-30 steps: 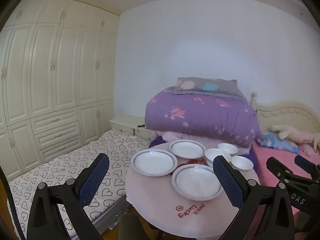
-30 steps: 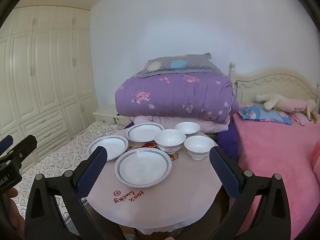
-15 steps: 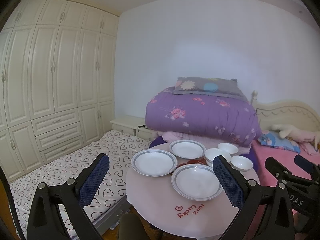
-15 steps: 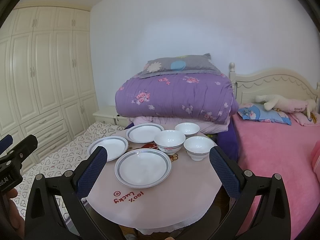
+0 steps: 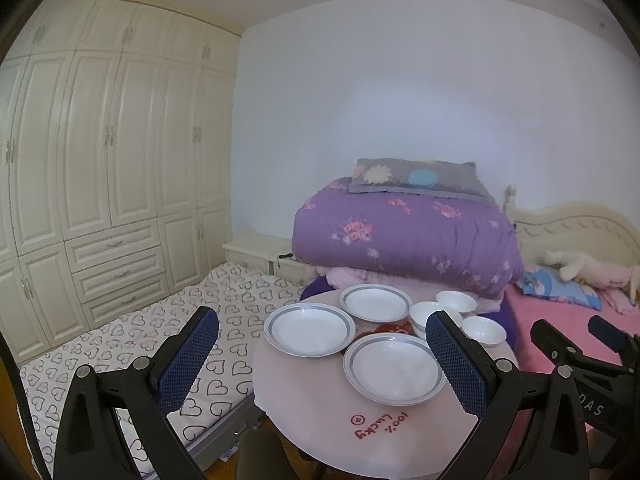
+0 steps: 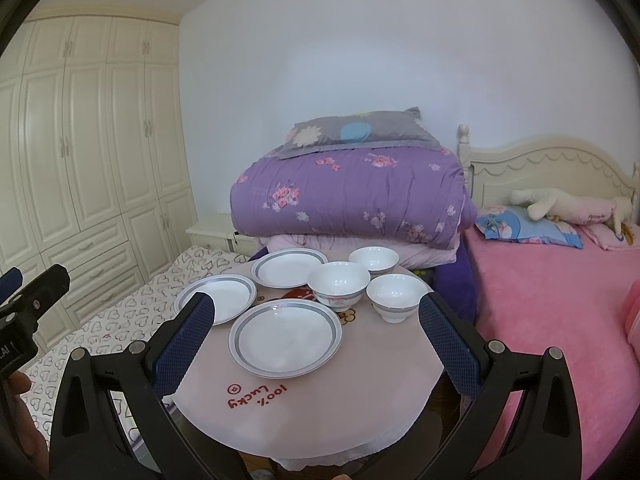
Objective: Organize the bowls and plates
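Note:
A small round pink table [image 6: 320,412] holds three white plates with grey rims: a near one [image 6: 285,337], a left one [image 6: 218,298] and a far one [image 6: 289,267]. Three white bowls stand to their right: a big one [image 6: 339,285], a far one [image 6: 374,260] and a right one [image 6: 396,296]. My right gripper [image 6: 314,344] is open and empty, above the table's near side. My left gripper [image 5: 324,360] is open and empty, held off the table's left side; the plates [image 5: 394,368] and bowls [image 5: 482,330] lie ahead of it.
Folded purple quilts [image 6: 348,200] with a grey pillow are stacked right behind the table. A pink bed [image 6: 552,304] lies to the right, a heart-print mattress [image 5: 140,340] to the left, and cream wardrobes [image 5: 100,160] beyond it.
Both grippers have tilted slightly, shifting the view a little; the plates and bowls have not moved. Both stay open.

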`<state>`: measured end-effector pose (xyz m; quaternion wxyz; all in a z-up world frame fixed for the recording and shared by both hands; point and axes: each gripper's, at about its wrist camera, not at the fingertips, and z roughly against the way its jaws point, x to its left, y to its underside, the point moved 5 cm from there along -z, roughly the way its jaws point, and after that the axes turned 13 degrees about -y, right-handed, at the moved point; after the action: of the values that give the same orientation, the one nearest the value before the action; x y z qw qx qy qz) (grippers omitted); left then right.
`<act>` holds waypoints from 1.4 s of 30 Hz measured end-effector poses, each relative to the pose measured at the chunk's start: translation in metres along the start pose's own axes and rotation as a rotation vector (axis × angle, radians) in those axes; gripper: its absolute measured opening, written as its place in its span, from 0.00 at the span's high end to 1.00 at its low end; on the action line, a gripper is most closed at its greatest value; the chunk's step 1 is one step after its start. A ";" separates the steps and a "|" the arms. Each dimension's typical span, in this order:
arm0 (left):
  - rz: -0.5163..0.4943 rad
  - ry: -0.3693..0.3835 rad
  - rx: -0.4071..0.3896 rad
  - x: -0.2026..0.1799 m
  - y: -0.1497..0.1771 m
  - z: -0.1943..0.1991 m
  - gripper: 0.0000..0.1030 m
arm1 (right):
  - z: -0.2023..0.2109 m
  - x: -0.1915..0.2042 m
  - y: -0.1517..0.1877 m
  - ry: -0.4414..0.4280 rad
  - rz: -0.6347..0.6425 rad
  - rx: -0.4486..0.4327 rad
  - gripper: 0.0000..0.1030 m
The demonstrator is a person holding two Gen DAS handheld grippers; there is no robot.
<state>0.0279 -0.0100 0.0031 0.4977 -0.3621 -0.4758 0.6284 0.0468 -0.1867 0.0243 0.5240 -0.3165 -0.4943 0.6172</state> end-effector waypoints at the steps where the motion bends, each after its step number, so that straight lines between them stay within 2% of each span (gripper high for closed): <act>1: 0.000 0.000 -0.001 0.000 0.001 0.000 0.01 | 0.000 0.000 0.000 0.000 -0.001 0.000 0.00; 10: 0.002 0.004 0.003 -0.002 0.001 -0.004 0.01 | -0.002 0.000 -0.001 -0.005 0.006 0.002 0.00; 17: -0.005 0.029 0.051 -0.009 0.001 -0.029 0.01 | -0.017 -0.005 0.001 -0.013 0.026 0.015 0.00; 25: -0.021 0.040 0.193 -0.025 0.006 -0.105 0.01 | -0.075 -0.028 0.006 -0.020 0.030 0.140 0.00; 30: -0.033 0.050 0.299 -0.030 0.006 -0.150 0.01 | -0.111 -0.045 0.014 -0.062 -0.003 0.226 0.00; 35: -0.045 0.039 0.392 -0.035 0.002 -0.191 0.01 | -0.147 -0.056 0.032 -0.100 -0.036 0.335 0.00; 42: -0.035 0.037 0.535 -0.044 0.010 -0.258 0.01 | -0.191 -0.068 0.054 -0.129 -0.091 0.435 0.00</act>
<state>0.2757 0.0078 -0.0807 0.5952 -0.2209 -0.2897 0.7163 0.2194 -0.1971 -0.0950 0.5744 -0.1334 -0.3957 0.7040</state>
